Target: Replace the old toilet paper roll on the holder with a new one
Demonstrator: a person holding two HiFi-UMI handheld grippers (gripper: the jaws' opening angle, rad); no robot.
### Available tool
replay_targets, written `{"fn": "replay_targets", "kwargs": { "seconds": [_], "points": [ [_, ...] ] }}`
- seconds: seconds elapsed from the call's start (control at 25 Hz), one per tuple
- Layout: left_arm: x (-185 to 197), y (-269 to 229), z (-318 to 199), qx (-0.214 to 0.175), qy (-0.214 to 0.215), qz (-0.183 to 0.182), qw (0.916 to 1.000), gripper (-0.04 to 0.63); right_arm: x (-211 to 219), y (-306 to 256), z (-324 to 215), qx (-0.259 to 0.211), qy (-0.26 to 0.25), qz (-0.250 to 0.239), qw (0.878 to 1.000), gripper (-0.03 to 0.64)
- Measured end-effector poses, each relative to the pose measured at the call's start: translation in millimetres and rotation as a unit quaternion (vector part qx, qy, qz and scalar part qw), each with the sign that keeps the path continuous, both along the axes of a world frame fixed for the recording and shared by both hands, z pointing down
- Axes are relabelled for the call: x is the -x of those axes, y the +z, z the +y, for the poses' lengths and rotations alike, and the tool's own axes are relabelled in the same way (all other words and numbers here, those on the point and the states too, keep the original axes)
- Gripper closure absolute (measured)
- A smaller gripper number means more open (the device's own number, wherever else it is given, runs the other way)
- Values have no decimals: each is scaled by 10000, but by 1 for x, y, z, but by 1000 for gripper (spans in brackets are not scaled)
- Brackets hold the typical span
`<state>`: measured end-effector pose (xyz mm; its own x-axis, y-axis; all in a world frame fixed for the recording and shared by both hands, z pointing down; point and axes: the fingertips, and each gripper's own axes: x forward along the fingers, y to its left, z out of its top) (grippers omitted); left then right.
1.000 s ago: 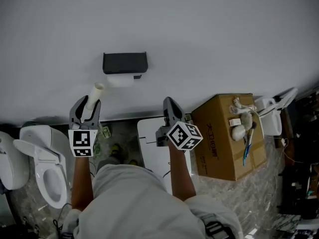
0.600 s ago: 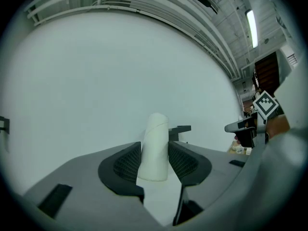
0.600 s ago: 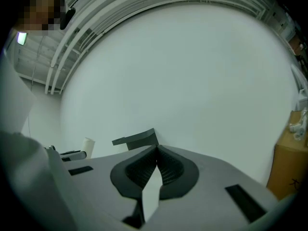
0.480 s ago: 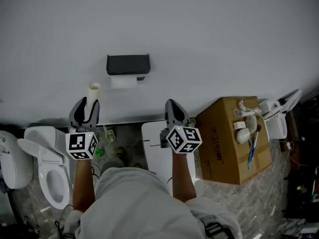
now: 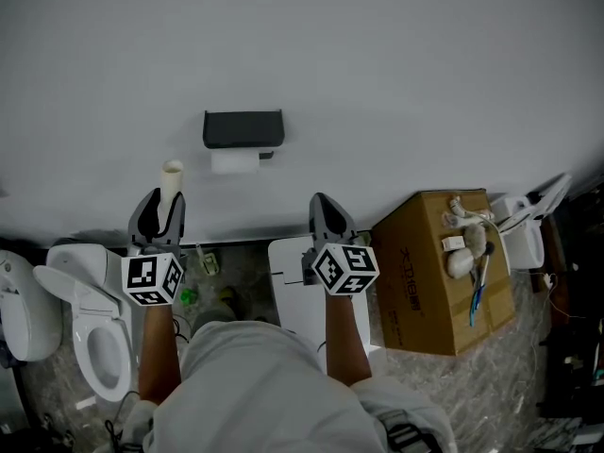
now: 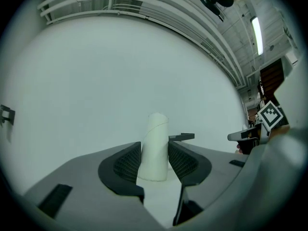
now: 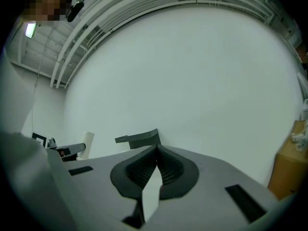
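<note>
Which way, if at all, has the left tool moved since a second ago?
Yes. Against the wall holder, the left tool has drifted left, and its cardboard tube now stands upright instead of leaning toward it.

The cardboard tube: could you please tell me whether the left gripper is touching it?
Touching. The left gripper view shows the left gripper closed on the cardboard tube, both ribbed pads against its sides.
</note>
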<state>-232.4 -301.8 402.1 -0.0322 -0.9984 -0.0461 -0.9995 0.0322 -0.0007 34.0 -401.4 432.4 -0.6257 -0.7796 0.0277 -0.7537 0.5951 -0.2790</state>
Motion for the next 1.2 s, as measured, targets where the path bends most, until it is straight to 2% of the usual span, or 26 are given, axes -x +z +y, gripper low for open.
{"fn": "replay_targets", "kwargs": {
  "seconds": [0.64,1.2],
  "points": [
    [2,1,7,-39,-101,43,9999,396,2,1,7,-93,-54,221,9997,623],
    [7,1,7,-31,-125,-86,9999,399,8,9,3,-22,-49,202,9998,623]
  ]
}}
